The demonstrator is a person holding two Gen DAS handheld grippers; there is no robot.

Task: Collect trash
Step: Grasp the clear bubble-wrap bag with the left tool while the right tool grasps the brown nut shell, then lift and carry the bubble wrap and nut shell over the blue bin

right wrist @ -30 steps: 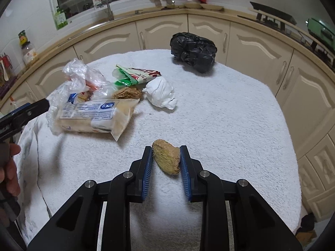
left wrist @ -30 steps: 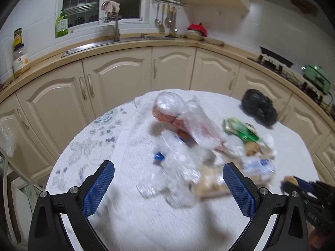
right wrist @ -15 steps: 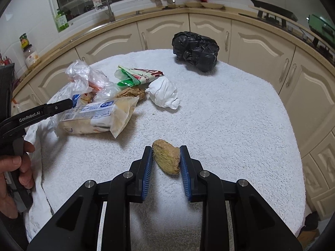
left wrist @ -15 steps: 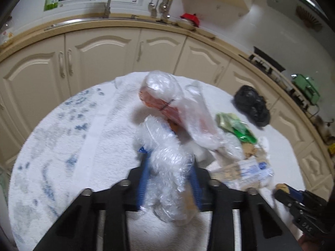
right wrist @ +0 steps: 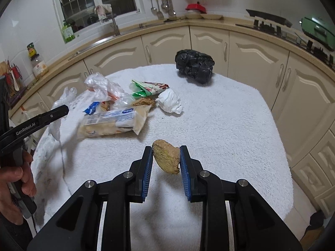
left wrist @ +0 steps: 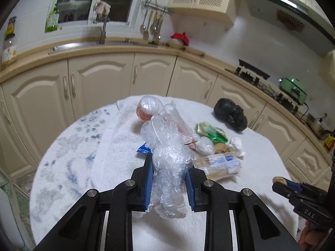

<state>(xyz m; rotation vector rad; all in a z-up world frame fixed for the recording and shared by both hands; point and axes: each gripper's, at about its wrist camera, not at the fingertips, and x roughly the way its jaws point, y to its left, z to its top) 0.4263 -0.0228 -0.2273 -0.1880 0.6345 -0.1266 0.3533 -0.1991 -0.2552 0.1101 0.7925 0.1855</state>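
My left gripper (left wrist: 168, 167) has a crumpled clear plastic wrap (left wrist: 165, 144) between its blue pads; its jaws are still closing on it, and the wrap hangs above the towel-covered table (left wrist: 79, 167). My right gripper (right wrist: 166, 152) is shut on a brown fibrous lump (right wrist: 166, 160), held just above the table. More trash lies mid-table: a clear bag with red contents (left wrist: 148, 108), a green wrapper (right wrist: 146, 89), a cracker packet (right wrist: 113, 121), a white tissue wad (right wrist: 169, 103) and a black bag (right wrist: 194, 65).
Cream kitchen cabinets (left wrist: 100, 79) curve round the table on the far side. A sink (left wrist: 77, 46) sits on the counter behind, and a stove (left wrist: 253, 73) at the right. A hand (right wrist: 18, 179) holds the left gripper at the table's left edge.
The left gripper went from wide open to closed around the clear plastic wrap and lifted it off the pile. The right gripper rose slightly with the brown lump.
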